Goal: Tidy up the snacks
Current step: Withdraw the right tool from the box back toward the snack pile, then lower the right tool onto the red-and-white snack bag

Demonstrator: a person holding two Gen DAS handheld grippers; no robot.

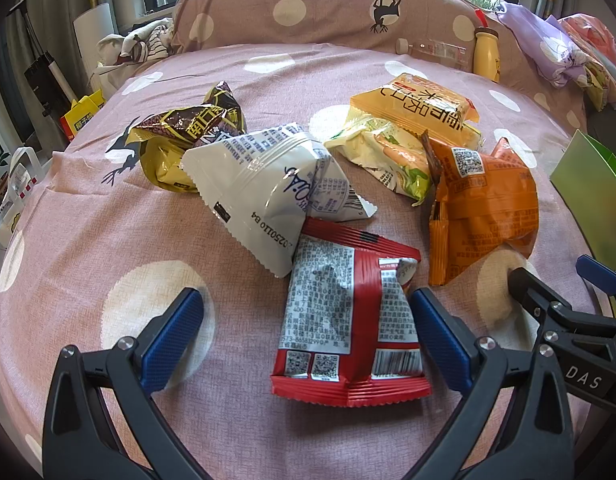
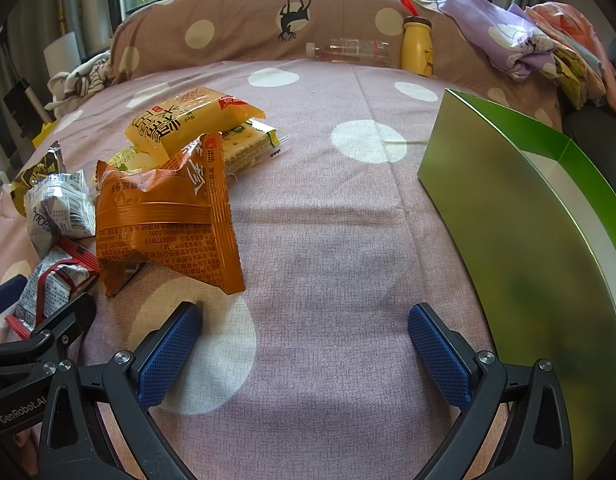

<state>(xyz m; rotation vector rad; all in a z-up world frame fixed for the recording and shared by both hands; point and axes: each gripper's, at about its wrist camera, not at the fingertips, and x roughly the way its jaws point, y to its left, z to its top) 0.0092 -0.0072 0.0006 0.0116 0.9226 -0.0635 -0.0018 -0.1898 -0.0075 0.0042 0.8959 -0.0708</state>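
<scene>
Several snack packets lie in a heap on the pink dotted bedspread point(image 1: 88, 240). Nearest is a red packet point(image 1: 348, 320), lying between the fingers of my open left gripper point(image 1: 308, 332), whose jaws stand apart from it. Behind it are a white packet point(image 1: 264, 196), a brown-and-yellow one point(image 1: 184, 136), an orange one point(image 1: 480, 204), a yellow one point(image 1: 416, 104) and a pale green one point(image 1: 384, 152). My right gripper point(image 2: 304, 352) is open over bare spread, with the orange packet point(image 2: 160, 216) just ahead-left of it and a green box point(image 2: 528, 232) on its right.
A yellow bottle point(image 2: 416, 46) and a clear bottle point(image 2: 348, 50) lie by the dotted headboard cushion point(image 2: 236, 24). Folded purple bedding point(image 2: 508, 44) sits at the back right. Bags point(image 1: 16, 188) stand off the bed's left edge. The right gripper's body point(image 1: 568, 320) shows at the left view's right side.
</scene>
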